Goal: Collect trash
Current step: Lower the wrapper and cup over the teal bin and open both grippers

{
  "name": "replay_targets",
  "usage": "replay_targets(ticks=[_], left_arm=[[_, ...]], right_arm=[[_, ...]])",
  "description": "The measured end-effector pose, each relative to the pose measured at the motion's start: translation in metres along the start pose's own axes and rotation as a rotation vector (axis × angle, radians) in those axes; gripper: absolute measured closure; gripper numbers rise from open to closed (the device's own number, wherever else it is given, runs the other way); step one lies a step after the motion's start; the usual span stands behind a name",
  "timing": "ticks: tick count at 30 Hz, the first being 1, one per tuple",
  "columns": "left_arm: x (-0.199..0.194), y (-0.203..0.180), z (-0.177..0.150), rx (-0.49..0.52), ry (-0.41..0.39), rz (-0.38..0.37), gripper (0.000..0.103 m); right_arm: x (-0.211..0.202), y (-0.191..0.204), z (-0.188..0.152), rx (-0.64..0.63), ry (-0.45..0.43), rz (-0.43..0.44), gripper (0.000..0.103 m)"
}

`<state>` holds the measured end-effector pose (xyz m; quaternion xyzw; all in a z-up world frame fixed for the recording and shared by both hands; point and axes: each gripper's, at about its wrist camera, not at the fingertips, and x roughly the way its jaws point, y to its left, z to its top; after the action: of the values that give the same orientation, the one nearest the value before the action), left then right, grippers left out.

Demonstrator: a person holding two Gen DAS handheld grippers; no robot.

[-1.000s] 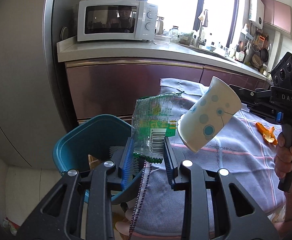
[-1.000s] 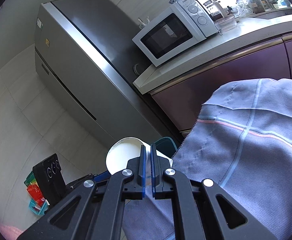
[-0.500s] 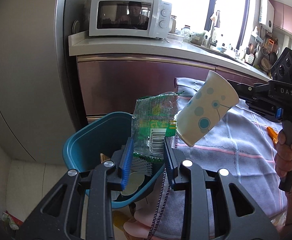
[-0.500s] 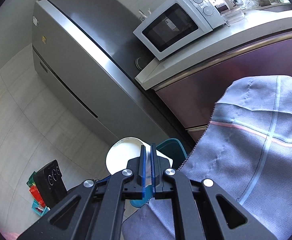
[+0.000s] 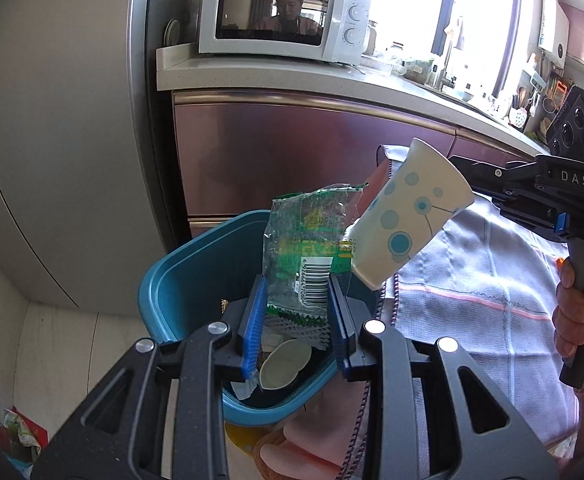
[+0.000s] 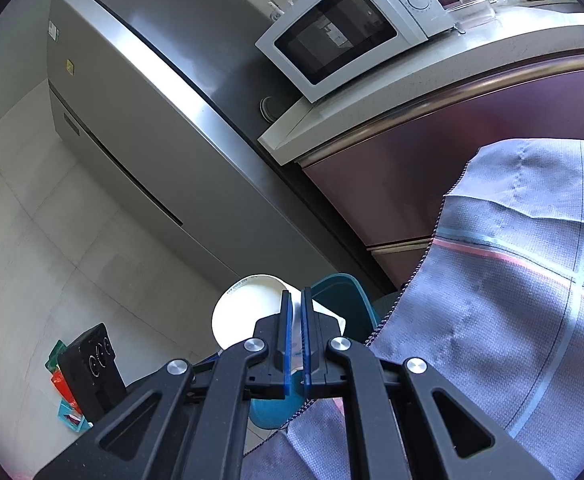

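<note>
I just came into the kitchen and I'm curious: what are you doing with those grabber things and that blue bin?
A person is collecting trash with a hand-held gripper in each hand. The left hand-held gripper clamps a crinkled clear-and-green plastic wrapper above the teal plastic bin, which already holds some scraps. The right hand-held gripper pinches the rim of a white paper cup with blue dots, tilted beside the wrapper. Neither piece is dropped in yet.
</note>
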<state>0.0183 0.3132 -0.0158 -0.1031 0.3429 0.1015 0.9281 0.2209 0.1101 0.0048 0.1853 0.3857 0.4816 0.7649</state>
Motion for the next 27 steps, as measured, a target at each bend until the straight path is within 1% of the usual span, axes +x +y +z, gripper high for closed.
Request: replay_targets(ticks=[10, 27], left_arm=[[0.017, 0.009, -0.002, -0.017, 0.019, 0.017, 0.074], [0.052, 0.017, -0.007, -0.038, 0.073, 0.047, 0.073]], right_arm=[[0.024, 0.000, -0.001, 0.008, 0.039, -0.023, 0.100], [0.066, -0.004, -0.004, 0.012, 0.111, -0.065, 0.100]])
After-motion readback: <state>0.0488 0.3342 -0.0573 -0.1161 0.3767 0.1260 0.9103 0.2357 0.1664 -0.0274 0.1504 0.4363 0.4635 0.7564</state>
